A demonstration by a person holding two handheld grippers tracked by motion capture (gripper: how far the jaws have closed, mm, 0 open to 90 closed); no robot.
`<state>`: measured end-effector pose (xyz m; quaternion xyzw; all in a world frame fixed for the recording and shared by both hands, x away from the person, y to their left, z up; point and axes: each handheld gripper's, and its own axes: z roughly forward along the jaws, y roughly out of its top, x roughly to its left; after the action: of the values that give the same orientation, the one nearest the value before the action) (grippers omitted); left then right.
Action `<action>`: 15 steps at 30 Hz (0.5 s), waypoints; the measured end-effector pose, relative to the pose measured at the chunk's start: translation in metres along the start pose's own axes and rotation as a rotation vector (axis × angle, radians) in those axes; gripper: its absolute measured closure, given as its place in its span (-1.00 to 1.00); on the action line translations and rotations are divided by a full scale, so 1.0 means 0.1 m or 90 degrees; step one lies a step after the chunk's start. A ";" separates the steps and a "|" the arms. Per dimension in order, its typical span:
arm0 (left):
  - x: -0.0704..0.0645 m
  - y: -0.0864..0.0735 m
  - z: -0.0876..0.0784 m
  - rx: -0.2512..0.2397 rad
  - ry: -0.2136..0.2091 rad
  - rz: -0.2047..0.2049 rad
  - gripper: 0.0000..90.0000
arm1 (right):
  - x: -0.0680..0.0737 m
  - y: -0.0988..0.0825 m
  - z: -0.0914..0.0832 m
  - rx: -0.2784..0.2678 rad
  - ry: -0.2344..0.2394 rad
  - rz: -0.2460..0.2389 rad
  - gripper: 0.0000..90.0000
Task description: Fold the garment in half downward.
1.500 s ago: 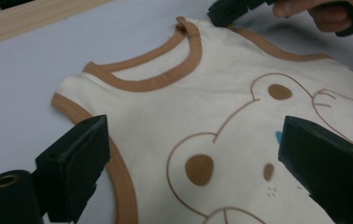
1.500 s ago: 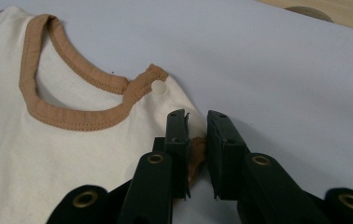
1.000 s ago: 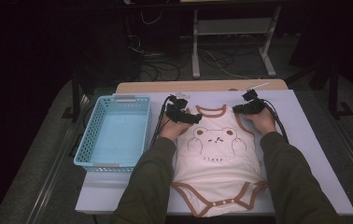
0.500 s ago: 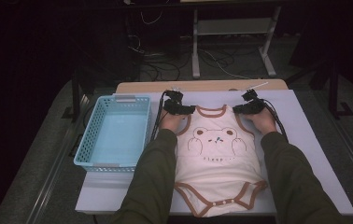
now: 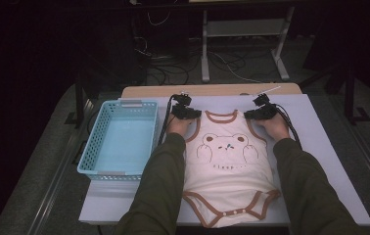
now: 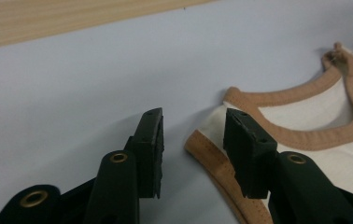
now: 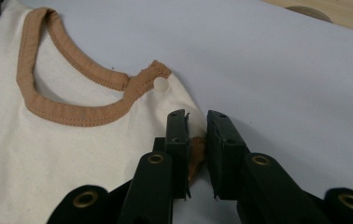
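Bodysuit shoulder between closing left jaws

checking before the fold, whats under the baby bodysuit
The bodysuit lies flat on the pale blue table cover, which shows all around it. Whatever lies directly beneath the fabric is covered.

I work in what looks like a lab or recording room: my table has a pale blue cover over a wooden top, and beyond its far edge loose cables sprawl on the dark floor beside a white metal stand.
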<state>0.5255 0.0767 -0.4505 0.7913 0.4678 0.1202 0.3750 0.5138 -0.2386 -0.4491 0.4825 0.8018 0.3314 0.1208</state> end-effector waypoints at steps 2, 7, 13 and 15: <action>-0.01 0.00 0.01 -0.001 -0.002 0.000 0.31 | 0.00 0.00 0.00 -0.001 0.000 0.001 0.72; -0.03 -0.01 0.02 0.005 -0.006 0.009 0.55 | 0.00 0.00 0.00 0.000 0.000 0.001 0.72; -0.07 -0.01 0.03 0.010 -0.010 0.023 0.78 | 0.00 0.00 0.00 0.001 -0.002 0.003 0.72; -0.09 -0.01 0.03 0.013 -0.009 0.030 0.86 | 0.00 0.00 0.00 0.001 0.001 0.008 0.72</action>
<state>0.5222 0.0681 -0.4516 0.8066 0.4478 0.1186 0.3672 0.5141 -0.2386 -0.4489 0.4871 0.7993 0.3318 0.1177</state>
